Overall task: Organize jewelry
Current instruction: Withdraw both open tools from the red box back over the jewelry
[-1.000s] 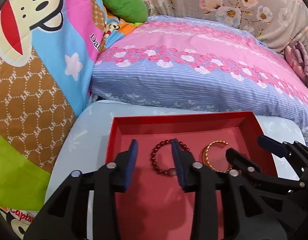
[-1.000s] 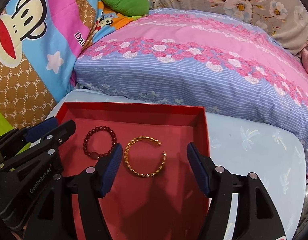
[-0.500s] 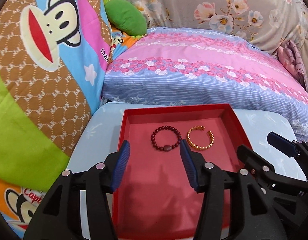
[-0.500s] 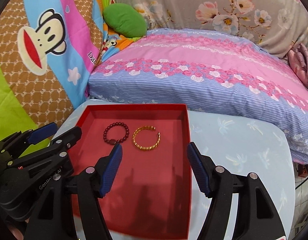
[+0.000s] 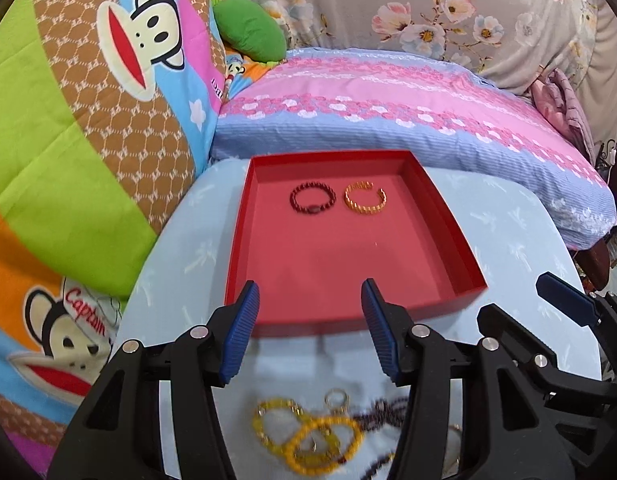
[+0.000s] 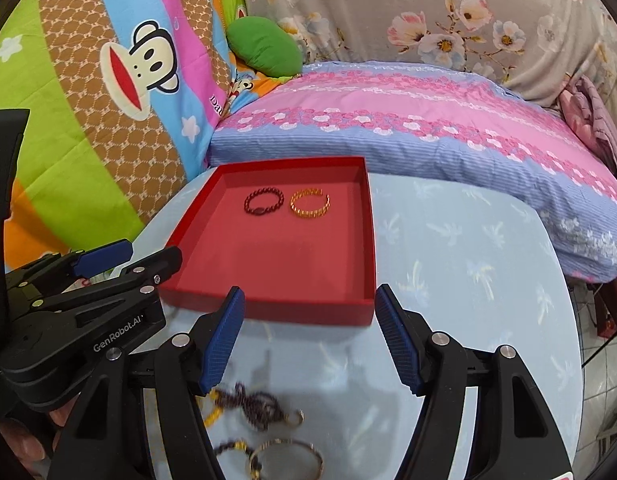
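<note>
A red tray sits on a pale blue table. In it lie a dark red bead bracelet and a gold open bangle, side by side at the far end. My left gripper is open and empty, just short of the tray's near rim. My right gripper is open and empty, also short of the near rim. Below the left gripper lie yellow bead bracelets. Below the right gripper lie a dark bead chain and a gold bangle.
A pink and blue pillow lies behind the tray. A monkey-print quilt rises at the left. A green cushion sits at the back. The table edge curves down at the right.
Both grippers have pulled back from over the tray to short of its near rim. The loose jewelry on the table has come into view. Both bracelets stay in the tray.
</note>
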{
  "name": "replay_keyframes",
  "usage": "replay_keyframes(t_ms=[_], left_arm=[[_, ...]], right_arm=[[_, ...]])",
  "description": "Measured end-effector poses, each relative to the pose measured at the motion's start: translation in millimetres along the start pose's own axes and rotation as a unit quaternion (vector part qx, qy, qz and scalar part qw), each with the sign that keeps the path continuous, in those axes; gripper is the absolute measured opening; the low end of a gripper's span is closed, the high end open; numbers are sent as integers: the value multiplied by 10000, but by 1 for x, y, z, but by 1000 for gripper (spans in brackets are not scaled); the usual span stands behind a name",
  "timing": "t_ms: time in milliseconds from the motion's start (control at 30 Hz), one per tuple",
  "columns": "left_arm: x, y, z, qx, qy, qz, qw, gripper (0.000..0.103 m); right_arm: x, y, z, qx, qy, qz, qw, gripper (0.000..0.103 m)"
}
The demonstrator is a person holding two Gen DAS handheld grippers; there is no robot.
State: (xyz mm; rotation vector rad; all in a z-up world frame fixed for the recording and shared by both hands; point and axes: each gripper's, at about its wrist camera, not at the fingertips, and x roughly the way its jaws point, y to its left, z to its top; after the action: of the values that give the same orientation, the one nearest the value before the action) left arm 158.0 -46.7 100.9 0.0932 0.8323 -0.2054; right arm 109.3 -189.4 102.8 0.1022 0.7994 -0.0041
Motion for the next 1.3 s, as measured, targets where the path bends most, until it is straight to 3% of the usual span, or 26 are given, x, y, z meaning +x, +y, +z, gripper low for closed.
replay_keyframes(t_ms=[500, 1300], left_arm=[[-22, -1, -72, -19, 340, 54, 9994, 50], [-22, -1, -102, -101, 475, 333, 9983, 51]], right_arm=[[-25, 4, -72, 146, 340, 29, 9993, 65], [-19, 7, -99, 107, 601, 98, 9981, 65]])
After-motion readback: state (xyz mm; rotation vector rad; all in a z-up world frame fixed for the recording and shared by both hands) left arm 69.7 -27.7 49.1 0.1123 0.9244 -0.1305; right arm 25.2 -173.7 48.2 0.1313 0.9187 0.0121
